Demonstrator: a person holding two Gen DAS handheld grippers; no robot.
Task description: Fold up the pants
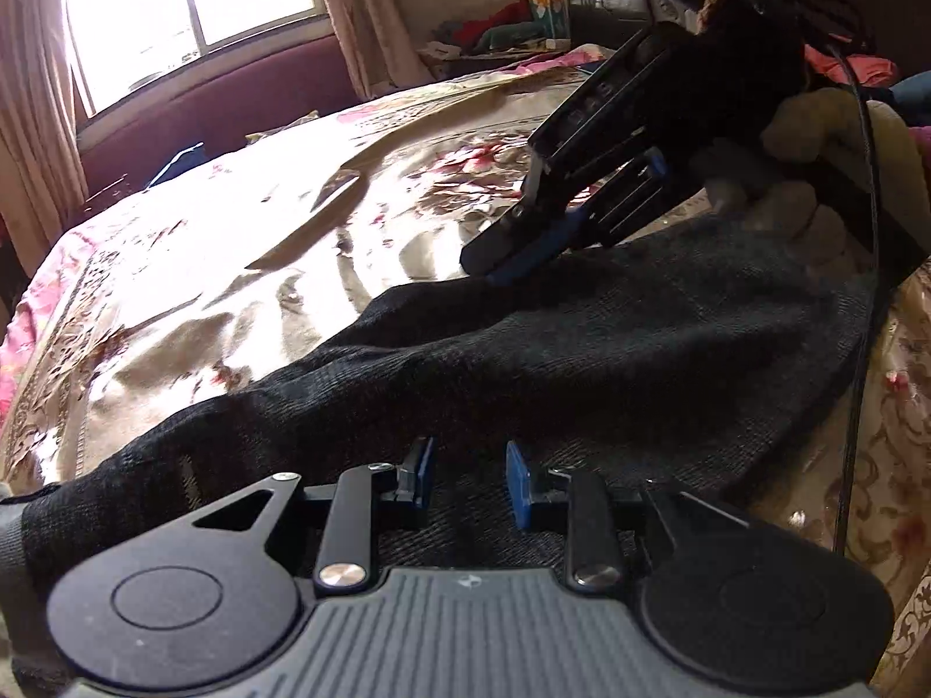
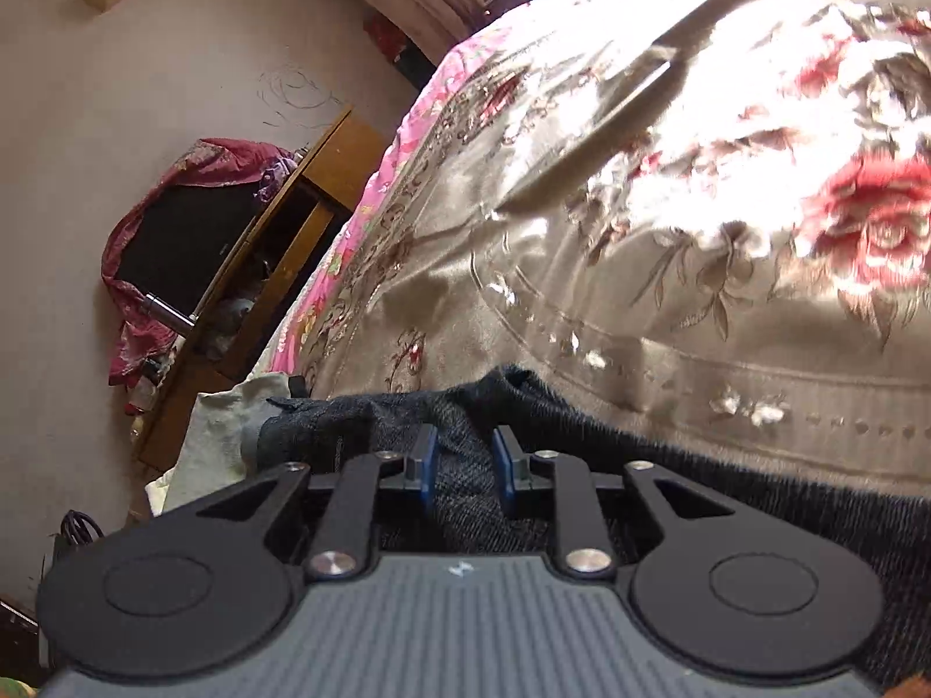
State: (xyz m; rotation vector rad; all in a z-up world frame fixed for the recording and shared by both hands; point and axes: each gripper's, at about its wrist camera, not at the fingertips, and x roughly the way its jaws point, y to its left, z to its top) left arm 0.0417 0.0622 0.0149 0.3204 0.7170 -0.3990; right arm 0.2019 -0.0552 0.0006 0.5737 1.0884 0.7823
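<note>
i see the dark pants lying rumpled across the floral bed, bare quilt beyond their far edge. my left gripper has its fingers parted over the cloth; my right gripper seems pinched on a raised fold.

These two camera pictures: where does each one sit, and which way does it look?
Left wrist view: sits on the left tool, looking across the dark knitted pants toward the window; the right tool and the person's hand show.
Right wrist view: sits on the right tool, which pinches the pants, facing a wooden cabinet.
Shared: pants and the floral satin bedspread.
</note>
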